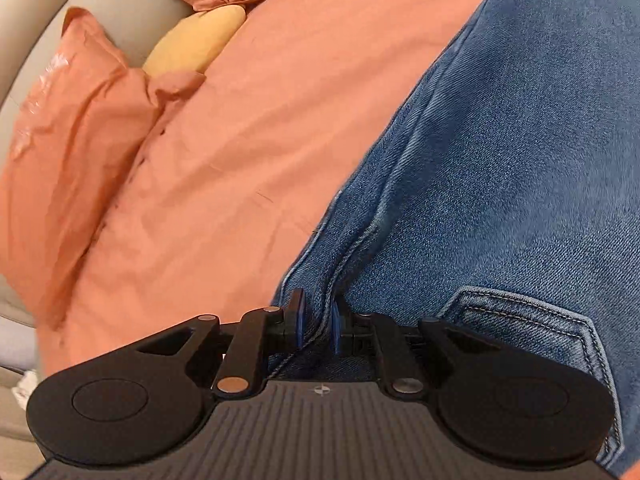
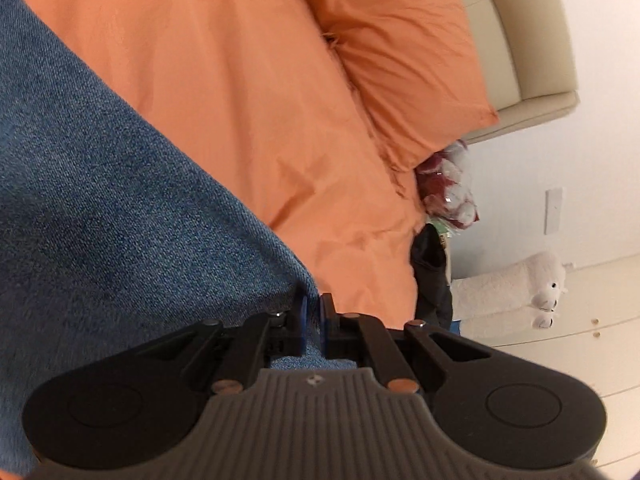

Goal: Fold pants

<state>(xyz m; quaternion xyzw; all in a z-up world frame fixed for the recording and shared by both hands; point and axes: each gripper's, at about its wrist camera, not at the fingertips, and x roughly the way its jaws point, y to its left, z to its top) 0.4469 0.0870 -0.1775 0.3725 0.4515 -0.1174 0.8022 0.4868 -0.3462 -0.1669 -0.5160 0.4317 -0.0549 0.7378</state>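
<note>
Blue denim pants (image 1: 500,168) lie on an orange bedspread (image 1: 248,128). In the left wrist view they fill the right half, with a back pocket (image 1: 532,320) at lower right. My left gripper (image 1: 318,320) is shut on a bunched seam at the pants' edge. In the right wrist view the pants (image 2: 100,200) fill the left half. My right gripper (image 2: 313,320) is shut on the pants' edge, where denim meets the bedspread (image 2: 240,100).
Orange pillows (image 1: 68,152) and a yellow cushion (image 1: 196,40) lie at the bed's head against a beige headboard (image 1: 132,12). Beyond the bed's right edge are an orange pillow (image 2: 408,60), a dark bag (image 2: 432,276), a white plush toy (image 2: 516,292) and a white wall.
</note>
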